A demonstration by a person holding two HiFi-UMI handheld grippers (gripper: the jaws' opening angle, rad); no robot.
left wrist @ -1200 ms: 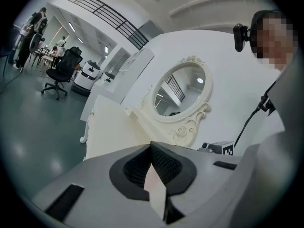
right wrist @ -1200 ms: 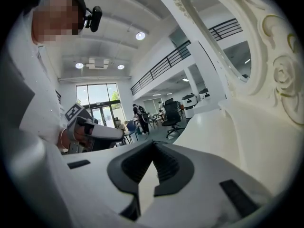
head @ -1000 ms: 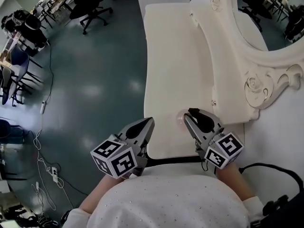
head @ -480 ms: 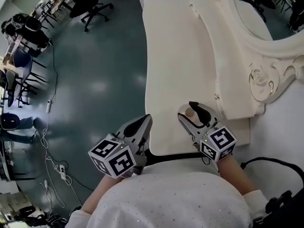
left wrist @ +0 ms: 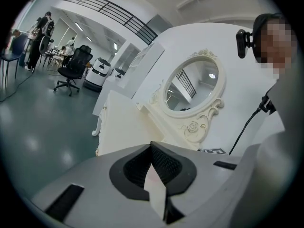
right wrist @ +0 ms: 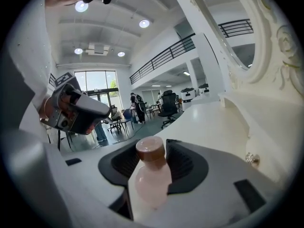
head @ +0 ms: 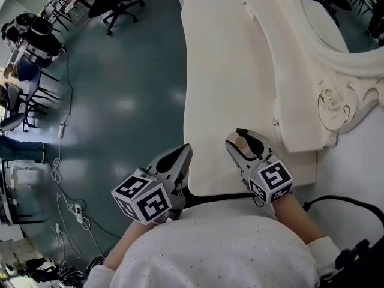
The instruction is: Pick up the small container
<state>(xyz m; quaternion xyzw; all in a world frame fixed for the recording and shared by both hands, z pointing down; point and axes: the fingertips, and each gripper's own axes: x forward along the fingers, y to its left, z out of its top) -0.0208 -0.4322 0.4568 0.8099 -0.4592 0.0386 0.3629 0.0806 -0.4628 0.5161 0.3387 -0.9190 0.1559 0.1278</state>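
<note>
Currently: small container, pink, brown-capped, sits between my right gripper's closing jaws at the worktop's near edge. My left gripper is clenched, empty. Step: securing grasp. Next, I judge: firm squeeze, steady lift.

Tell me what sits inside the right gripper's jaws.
A small container, pinkish with a brown cap, sits between the closing jaws of the right gripper. Its base is hidden behind the gripper body.
</note>
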